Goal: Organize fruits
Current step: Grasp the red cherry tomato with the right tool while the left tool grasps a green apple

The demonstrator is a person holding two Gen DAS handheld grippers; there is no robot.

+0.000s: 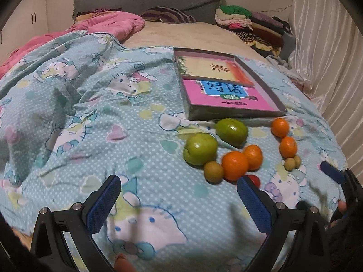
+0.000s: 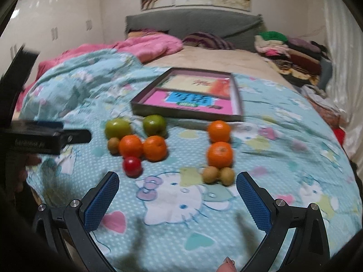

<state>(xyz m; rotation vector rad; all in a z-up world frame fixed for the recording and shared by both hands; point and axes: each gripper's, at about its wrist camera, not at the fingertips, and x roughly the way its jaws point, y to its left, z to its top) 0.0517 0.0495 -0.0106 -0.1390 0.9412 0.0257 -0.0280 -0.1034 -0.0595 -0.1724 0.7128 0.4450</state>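
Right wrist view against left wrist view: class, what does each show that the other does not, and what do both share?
Only the right wrist view shows the red fruit whole and the left tongs from the side. Only the left wrist view shows the left tongs from behind, open over bare blanket, with one right tong tip at the frame's right edge. Both share the two green fruits, four oranges, three small brownish fruits and the tray of books.

The left tool's finger [image 1: 254, 199] half hides the red fruit [image 1: 255, 179].
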